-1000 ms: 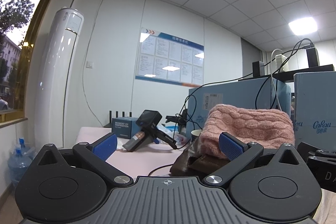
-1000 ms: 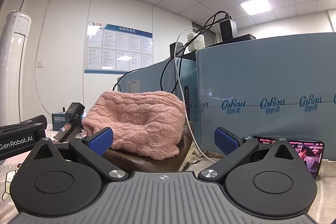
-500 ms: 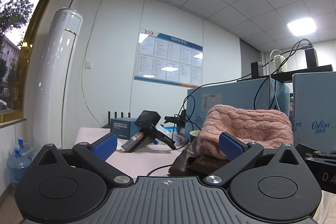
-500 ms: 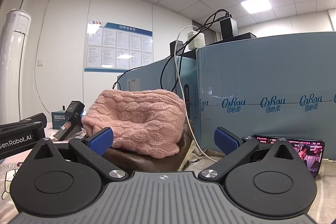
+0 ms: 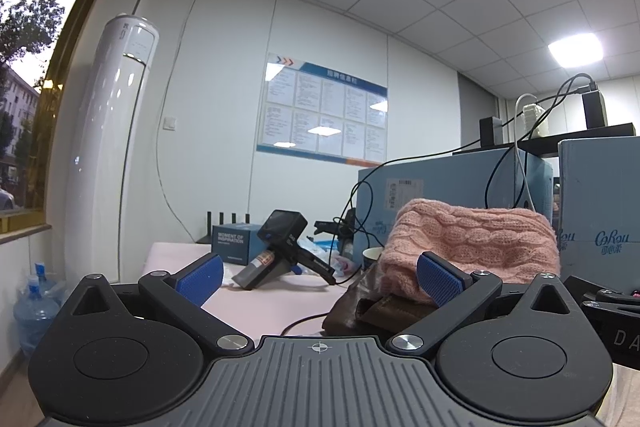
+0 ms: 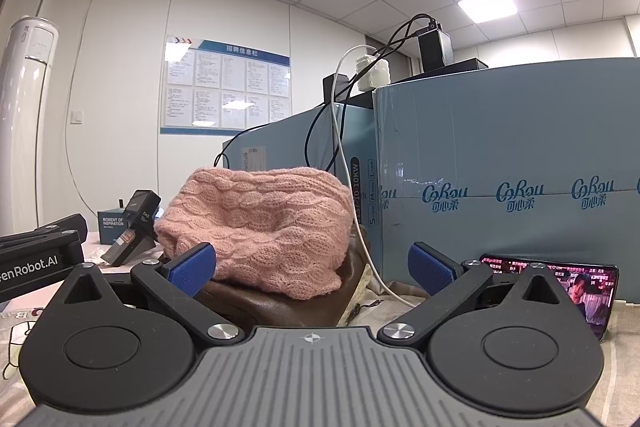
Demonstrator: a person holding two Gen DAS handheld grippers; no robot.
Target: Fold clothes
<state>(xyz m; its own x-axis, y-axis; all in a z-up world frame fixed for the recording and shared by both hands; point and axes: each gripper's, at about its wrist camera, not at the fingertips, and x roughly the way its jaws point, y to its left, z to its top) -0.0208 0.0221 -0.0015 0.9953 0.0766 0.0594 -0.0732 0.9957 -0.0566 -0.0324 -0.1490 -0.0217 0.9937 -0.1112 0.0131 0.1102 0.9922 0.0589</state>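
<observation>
- Our left gripper (image 5: 320, 277): jaws wide apart, nothing between them.
- Our right gripper (image 6: 311, 265): jaws also spread wide, holding nothing.
- Pink knit sweater (image 6: 260, 223) lies bunched on a brown leather garment (image 6: 280, 301), just ahead of both grippers, beside the blue cartons (image 6: 508, 163).
- Phone (image 6: 580, 291) leans against a carton, screen lit.

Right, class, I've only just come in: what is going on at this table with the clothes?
A person holds a hand-held gripper in each hand. The left hand-held gripper and right hand-held gripper are both open and grip nothing. A pink knitted sweater lies bunched on a brown garment, untouched. Folding has not begun.
</observation>
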